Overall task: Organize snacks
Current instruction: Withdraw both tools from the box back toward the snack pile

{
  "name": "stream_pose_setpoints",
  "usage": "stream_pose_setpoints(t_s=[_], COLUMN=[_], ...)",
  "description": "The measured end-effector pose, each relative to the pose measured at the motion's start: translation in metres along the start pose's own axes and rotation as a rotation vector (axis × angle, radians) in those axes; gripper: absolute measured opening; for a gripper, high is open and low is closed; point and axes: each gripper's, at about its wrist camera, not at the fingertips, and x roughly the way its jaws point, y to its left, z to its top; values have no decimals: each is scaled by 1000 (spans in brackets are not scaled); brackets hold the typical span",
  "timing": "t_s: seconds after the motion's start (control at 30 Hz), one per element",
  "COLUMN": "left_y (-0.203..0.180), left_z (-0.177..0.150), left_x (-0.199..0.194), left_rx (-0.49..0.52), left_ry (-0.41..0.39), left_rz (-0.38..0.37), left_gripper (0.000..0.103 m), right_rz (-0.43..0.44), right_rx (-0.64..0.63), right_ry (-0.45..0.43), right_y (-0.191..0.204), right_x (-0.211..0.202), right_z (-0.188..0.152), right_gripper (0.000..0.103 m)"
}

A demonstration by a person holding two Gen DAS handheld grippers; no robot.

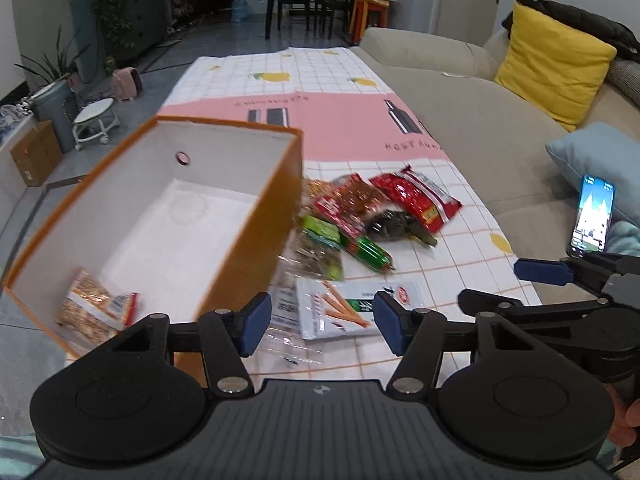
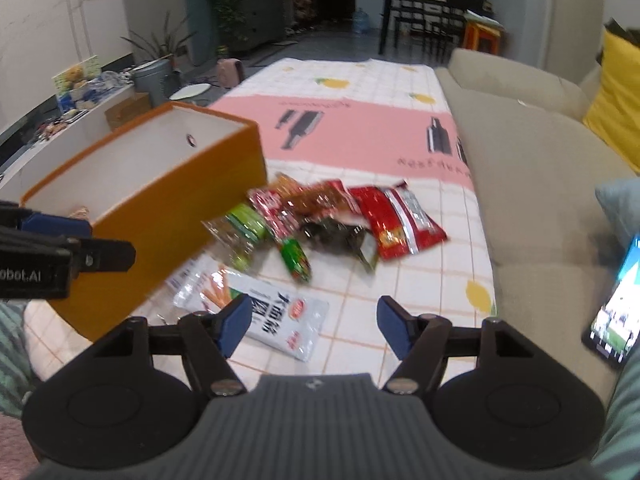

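I work over a table covered by a checked cloth (image 1: 352,80) with a pink band, a beige sofa (image 1: 460,120) along its right edge. An orange box (image 1: 224,216) stands on the cloth at the left, white inside, holding one snack packet (image 1: 96,308). Just right of the box lies a heap of snack packets (image 1: 360,216), too overlapped to count, the white packet (image 2: 280,320) nearest me. My left gripper (image 1: 320,320) and right gripper (image 2: 316,324) both gape, gripping nothing.

Left black two-finger gripper (image 1: 320,320) and right black two-finger gripper (image 2: 314,322) both pointed downward, jaws apart, empty.
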Motion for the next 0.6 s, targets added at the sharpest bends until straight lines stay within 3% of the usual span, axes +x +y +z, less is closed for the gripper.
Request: stream_pose_setpoints(t_s=[0.23,0.6], left_y=[-3,5], left_z=[-6,-11], left_x=[22,55], left_rx=[-34,-71], left_ry=[11,95], left_rz=[-15,-8], left_gripper=[70,70], right_rz=[-26,33], right_rx=[25,-13], right_ry=[23,64], right_y=[-4,2], right_x=[17,48], right_z=[-11,-11], right_gripper=[67,66])
